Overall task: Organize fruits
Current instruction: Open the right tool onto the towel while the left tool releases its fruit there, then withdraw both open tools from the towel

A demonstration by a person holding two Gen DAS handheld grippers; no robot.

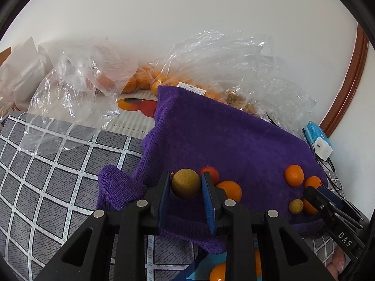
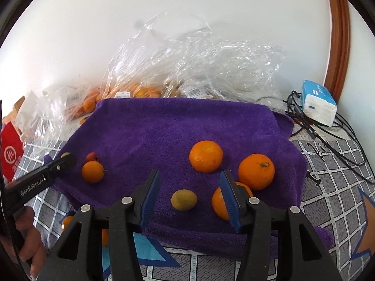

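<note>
Left gripper (image 1: 185,183) pinches yellow-green fruit (image 1: 186,182); right gripper (image 2: 189,197) spread. Risk: round fruit squirts free, rolls off purple towel (image 1: 211,135) front edge.

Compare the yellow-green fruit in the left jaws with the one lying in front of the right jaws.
The held yellow-green fruit is clamped in the left gripper; the loose yellow-green fruit lies free on the purple towel, untouched by the open right gripper. Both are small and dull yellow-green.

Beside the purple towel (image 2: 164,126), an orange (image 2: 221,202) sits half hidden behind a blue gripper pad (image 2: 230,201) (barcode labels (image 2: 198,91) unreadable).
</note>
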